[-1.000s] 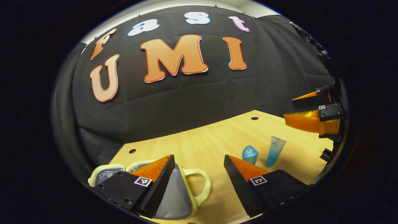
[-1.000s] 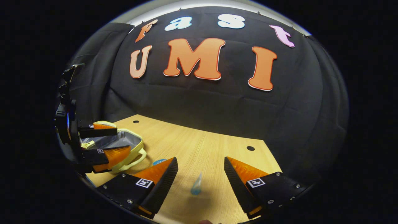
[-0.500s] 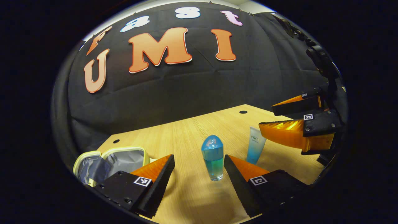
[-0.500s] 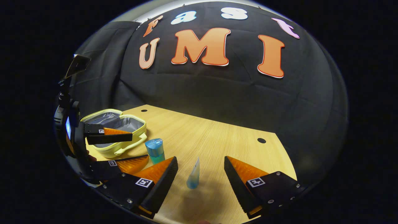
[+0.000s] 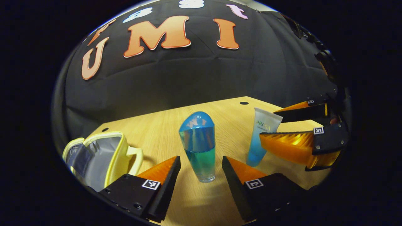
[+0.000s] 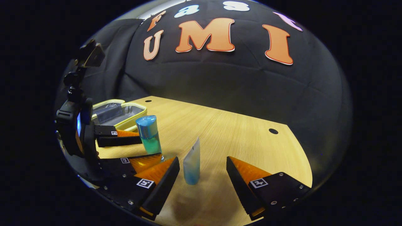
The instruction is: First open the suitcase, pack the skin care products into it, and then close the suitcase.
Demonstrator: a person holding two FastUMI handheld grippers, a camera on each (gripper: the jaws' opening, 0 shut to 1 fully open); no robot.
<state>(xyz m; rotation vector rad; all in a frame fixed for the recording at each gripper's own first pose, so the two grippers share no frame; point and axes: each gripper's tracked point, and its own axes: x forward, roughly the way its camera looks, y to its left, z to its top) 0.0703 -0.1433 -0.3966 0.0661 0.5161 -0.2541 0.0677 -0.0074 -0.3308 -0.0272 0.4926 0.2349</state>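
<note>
Yellow-trimmed grey-lined soft suitcase (image 5: pixel 103 157) lies open and looks empty on the wooden table (image 6: pixel 238 131); both grippers gape, left gripper (image 5: pixel 201 168) flanking the upright blue-capped bottle (image 5: pixel 199 146), right gripper (image 6: pixel 202 171) around the standing white-blue tube (image 6: pixel 192 163); packing and closing remain.

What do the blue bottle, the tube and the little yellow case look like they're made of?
Blue bottle: clear, glossy plastic or glass; liquid shows through and the cap reflects light.
Tube: soft translucent plastic, likely, with a flat crimped top.
Yellow case: looks like fabric with yellow trim; its grey lining creases.
</note>
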